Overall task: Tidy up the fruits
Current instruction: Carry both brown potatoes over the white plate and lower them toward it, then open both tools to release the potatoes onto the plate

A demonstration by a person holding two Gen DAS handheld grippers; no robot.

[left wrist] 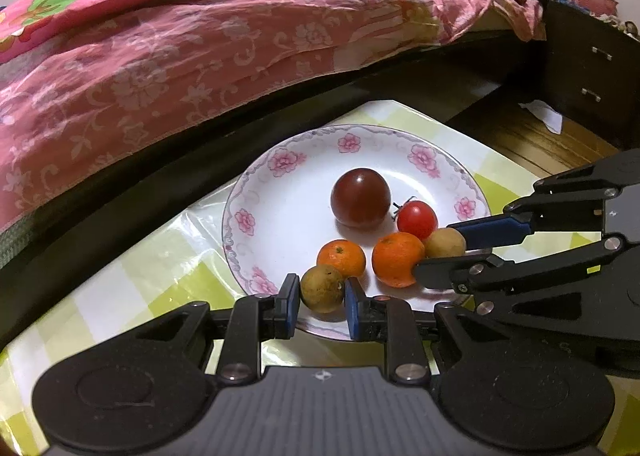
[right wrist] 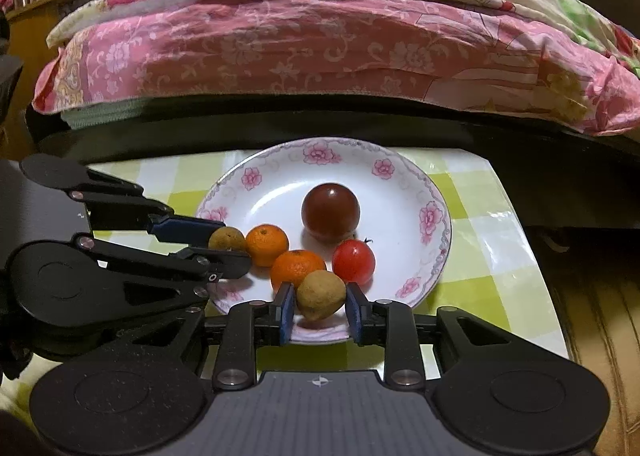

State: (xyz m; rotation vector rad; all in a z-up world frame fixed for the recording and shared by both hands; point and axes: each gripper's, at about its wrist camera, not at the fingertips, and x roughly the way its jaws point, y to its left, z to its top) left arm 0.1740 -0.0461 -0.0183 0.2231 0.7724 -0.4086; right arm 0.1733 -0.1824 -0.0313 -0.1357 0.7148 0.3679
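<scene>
Fruits crowd plate (right wrist: 434, 191) near rim — far half bare.

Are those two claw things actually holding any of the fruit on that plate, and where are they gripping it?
Each brackets one small brown fruit across its sides. The left gripper looks closed on its fruit; the right gripper shows gaps beside its fingers, so no firm hold.

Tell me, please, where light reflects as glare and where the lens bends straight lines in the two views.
Left wrist view: glare on the dark tomato and the shiny tablecloth; the bed edge curves. Right wrist view: highlights on the red tomato; the bed edge bows too.
</scene>
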